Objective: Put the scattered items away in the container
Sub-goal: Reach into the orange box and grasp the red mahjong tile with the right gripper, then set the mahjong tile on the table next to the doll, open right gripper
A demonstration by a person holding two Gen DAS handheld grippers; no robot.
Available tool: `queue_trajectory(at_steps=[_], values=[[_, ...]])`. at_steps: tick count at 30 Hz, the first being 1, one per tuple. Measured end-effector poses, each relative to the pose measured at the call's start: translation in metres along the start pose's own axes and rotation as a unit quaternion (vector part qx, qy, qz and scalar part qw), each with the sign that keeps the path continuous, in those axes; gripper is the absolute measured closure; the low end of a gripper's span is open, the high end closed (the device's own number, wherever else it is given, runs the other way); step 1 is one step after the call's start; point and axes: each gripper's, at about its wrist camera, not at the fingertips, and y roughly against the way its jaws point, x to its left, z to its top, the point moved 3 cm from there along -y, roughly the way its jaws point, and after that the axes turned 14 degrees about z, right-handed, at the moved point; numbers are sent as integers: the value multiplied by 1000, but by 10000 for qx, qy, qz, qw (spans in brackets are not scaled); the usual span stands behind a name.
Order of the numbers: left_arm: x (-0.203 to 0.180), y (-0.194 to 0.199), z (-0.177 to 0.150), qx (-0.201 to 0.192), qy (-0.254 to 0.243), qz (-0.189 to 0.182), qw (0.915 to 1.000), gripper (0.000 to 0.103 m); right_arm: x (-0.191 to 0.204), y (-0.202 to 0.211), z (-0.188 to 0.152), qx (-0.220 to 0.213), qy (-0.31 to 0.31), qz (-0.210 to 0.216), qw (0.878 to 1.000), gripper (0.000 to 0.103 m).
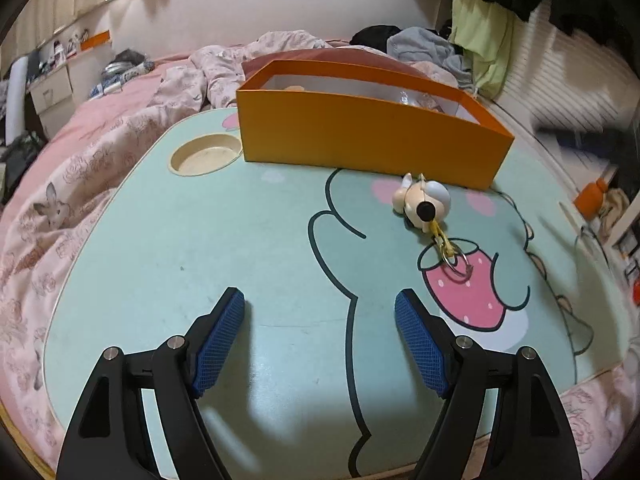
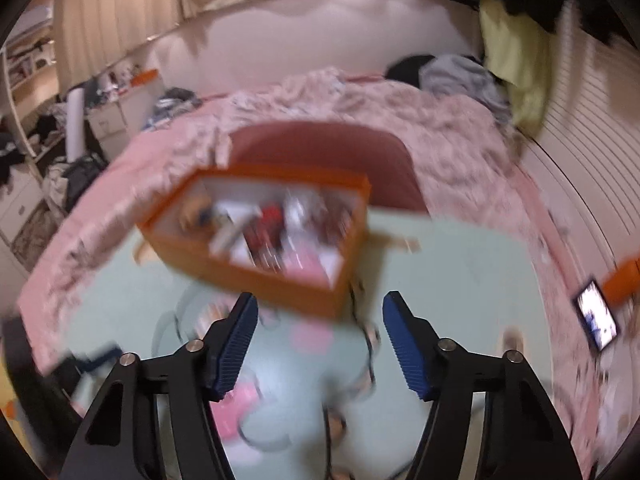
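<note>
Orange cardboard forms the container point(image 1: 360, 136), an open-topped box standing at the far side of a mint-green lap table point(image 1: 200, 240) printed with a cartoon dinosaur. From the left wrist view the box sits at about twelve o'clock, its long front wall facing the camera. Just in front of its right corner, at roughly one o'clock, lies a small figurine keychain point(image 1: 425, 205), cream and pale with a black round end, on its side on the tabletop, close to the box wall but apart from it. A yellow chain and a metal ring point(image 1: 456, 266) trail from it toward the camera over a pink strawberry print.

From the right wrist view, which is heavily blurred, the box point(image 2: 256, 276) shows its inside: mixed small items point(image 2: 272, 232), red, white and pink, too smeared to name.

Left gripper point(image 1: 319, 308) hovers over the table with its blue-padded fingers point(image 1: 222, 340) spread wide and nothing between them. Right gripper point(image 2: 320, 312) is likewise spread apart and holds nothing, above the near edge of the box.

A round cup recess point(image 1: 204, 154) is sunk in the table at eleven o'clock, left of the box. Around the table lies a pink floral quilt point(image 1: 80, 184), with heaped clothes point(image 1: 424, 46) beyond at one o'clock.
</note>
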Motion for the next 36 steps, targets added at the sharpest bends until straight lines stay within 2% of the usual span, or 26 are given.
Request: queue_trajectory(at_steps=[1, 3, 5, 7, 10, 13, 14, 16, 17, 19, 20, 21, 23, 25, 27, 30, 33, 36], values=[[-2, -1, 0, -10, -64, 41, 10000, 21, 0, -9, 13, 88, -67, 164, 9998, 52], [-7, -1, 0, -28, -138, 99, 9999, 20, -3, -32, 34, 389, -286, 503, 9976, 70], [-6, -1, -1, -32, -133, 69, 9999, 20, -5, -63, 48, 762, -594, 951, 9908, 76], [-5, -1, -1, -37, -127, 65, 9999, 20, -1, -91, 53, 1093, -703, 981, 9867, 76], [-5, -1, -1, -38, -124, 62, 9999, 19, -4, -125, 53, 1408, -854, 635, 9843, 76], [-6, 0, -1, -39, -125, 60, 9999, 19, -11, -152, 54, 1583, -1113, 515, 9798, 75], [-6, 0, -1, -37, -126, 59, 9999, 19, -12, -156, 54, 1620, -1124, 488, 9792, 72], [-7, 0, -2, -37, -127, 58, 9999, 19, -11, -166, 60, 1703, -1043, 299, 9794, 55], [-7, 0, -2, -40, -126, 55, 9999, 19, -12, -172, 61, 1829, -1018, 208, 9776, 52], [-7, 0, -2, -42, -129, 55, 9999, 19, -13, -190, 55, 2187, -930, 23, 9714, 51], [-6, -1, -1, -39, -122, 52, 9999, 19, -13, -193, 56, 2157, -844, -47, 9728, 59], [-6, -1, -1, -41, -112, 51, 9999, 19, -13, -193, 58, 2092, -799, -91, 9746, 63], [-6, -1, -1, -43, -105, 53, 9999, 19, -14, -188, 59, 2030, -813, -33, 9758, 64], [-6, -2, -1, -43, -106, 53, 9999, 19, -11, -173, 62, 1798, -841, 277, 9797, 64], [-5, -2, -1, -43, -104, 48, 9999, 19, -3, -141, 69, 1391, -814, 788, 9838, 64], [-5, -2, -1, -46, -103, 52, 9999, 19, 8, -92, 73, 909, -655, 1173, 9868, 63], [-5, -3, -1, -46, -98, 53, 9999, 19, 17, -46, 53, 739, -384, 1296, 9881, 63], [-6, -3, -1, -41, -97, 61, 9999, 17, 19, -35, 14, 904, -414, 1294, 9866, 63]])
